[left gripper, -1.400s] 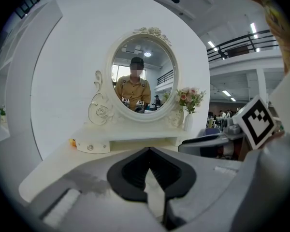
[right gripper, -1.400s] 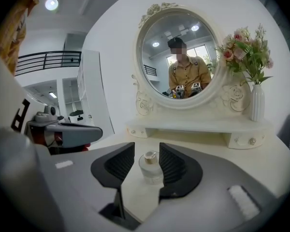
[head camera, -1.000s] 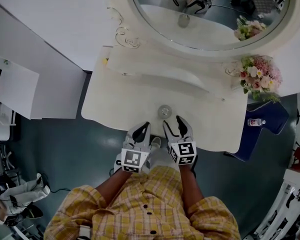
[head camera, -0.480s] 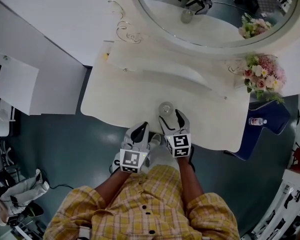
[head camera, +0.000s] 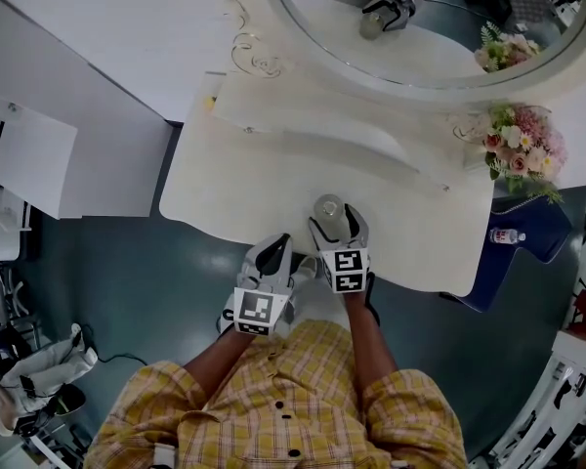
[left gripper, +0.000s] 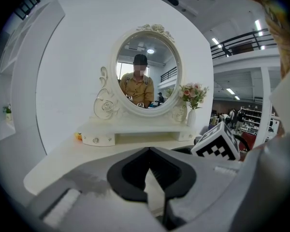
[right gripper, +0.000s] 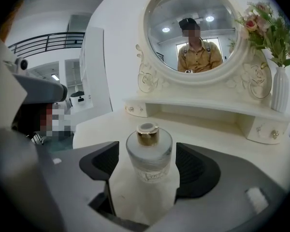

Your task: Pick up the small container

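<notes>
The small container [right gripper: 149,154] is a frosted glass bottle with a gold cap. It stands upright on the cream dressing table [head camera: 236,191] near the front edge. My right gripper [right gripper: 147,164] has its dark pads [right gripper: 102,166] on either side of the bottle, with a gap on each side. Its jaws are opening and touch nothing. From the head view the right gripper [head camera: 338,225] reaches over the table edge around the container [head camera: 327,205]. My left gripper [head camera: 276,253] hangs just off the front edge, left of the right one. The left gripper [left gripper: 148,152] is shut and empty.
An oval mirror [head camera: 420,27] in a carved frame stands at the back on a raised shelf with small drawers [right gripper: 266,129]. A white vase of flowers [right gripper: 279,88] is at the back right. A blue seat with a water bottle [head camera: 506,235] stands right of the table.
The right gripper has moved forward over the table edge until the bottle stands between its jaws, and the jaws have spread wider. The left gripper has barely moved.
</notes>
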### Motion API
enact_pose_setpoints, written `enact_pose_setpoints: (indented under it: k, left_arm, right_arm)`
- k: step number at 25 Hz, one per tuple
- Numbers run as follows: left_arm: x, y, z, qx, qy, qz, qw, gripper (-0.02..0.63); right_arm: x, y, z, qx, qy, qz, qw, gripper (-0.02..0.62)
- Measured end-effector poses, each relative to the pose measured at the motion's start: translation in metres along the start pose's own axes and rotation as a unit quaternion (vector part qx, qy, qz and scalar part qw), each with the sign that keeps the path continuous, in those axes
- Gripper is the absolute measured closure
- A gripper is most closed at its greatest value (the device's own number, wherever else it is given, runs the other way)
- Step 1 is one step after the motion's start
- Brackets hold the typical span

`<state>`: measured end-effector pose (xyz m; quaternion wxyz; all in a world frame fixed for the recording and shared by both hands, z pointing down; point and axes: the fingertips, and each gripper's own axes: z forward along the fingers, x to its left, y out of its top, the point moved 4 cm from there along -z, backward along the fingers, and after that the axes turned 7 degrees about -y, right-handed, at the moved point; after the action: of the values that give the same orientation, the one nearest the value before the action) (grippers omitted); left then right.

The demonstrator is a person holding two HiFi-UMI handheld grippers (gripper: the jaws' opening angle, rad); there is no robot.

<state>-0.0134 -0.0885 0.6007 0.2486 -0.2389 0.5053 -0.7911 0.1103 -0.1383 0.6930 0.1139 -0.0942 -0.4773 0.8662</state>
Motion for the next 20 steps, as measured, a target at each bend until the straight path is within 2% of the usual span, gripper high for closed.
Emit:
enact_pose_setpoints:
  k: [20]
  left_arm:
    - [0.015,-0.018,-0.005,0.019,0.014,-0.018,0.9996,0.606]
  right_arm:
    - [0.001,-0.008,0.046,0.021,-0.019,-0.016,0.999,0.238]
